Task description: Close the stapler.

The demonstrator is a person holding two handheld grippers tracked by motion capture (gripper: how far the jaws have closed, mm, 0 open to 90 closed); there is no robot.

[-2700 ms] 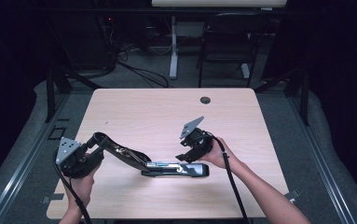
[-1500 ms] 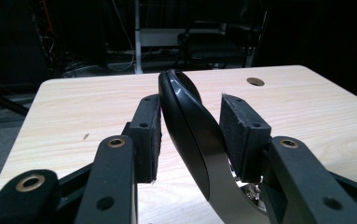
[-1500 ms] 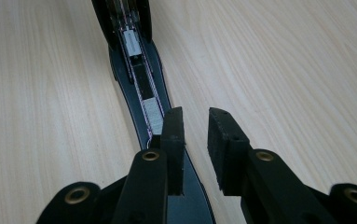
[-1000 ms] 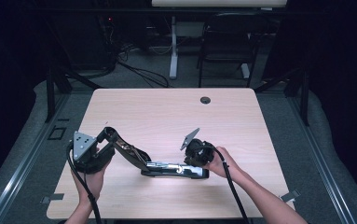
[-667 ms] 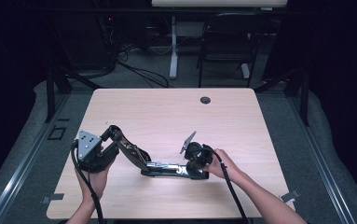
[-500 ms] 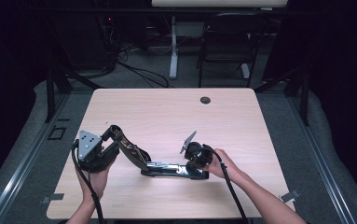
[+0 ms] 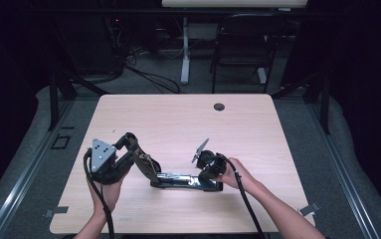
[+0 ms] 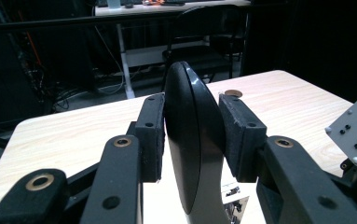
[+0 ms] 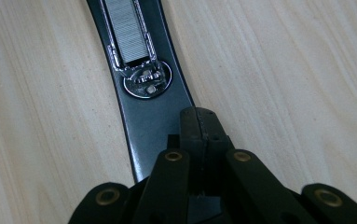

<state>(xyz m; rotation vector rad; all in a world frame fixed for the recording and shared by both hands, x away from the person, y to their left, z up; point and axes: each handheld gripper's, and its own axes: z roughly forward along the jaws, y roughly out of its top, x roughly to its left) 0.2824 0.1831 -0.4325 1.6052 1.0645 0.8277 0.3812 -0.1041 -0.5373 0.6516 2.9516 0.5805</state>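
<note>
A dark room with chairs and cables on the floor lies behind the pale wooden surface [image 7: 178, 114], bare but for a small grommet hole [image 7: 219, 106] near its far edge. Near the front edge we see a black stapler [image 7: 178, 178] swung open. Our left gripper [image 7: 109, 162] has its jaws part-way closed on the stapler's top arm [image 8: 192, 140], pads pressing both flanks, and holds that arm lifted up and to the left. Our right gripper [image 7: 209, 167] has its jaws fully shut, empty, tips resting on the end of the base [image 9: 141, 88], pinning it flat. We judge the opening done: the staple row [image 9: 129, 28] lies exposed. Closing it or reloading is left. The base's long axis runs left to right along the front edge; the arm slants up from the hinge toward the left gripper.
</note>
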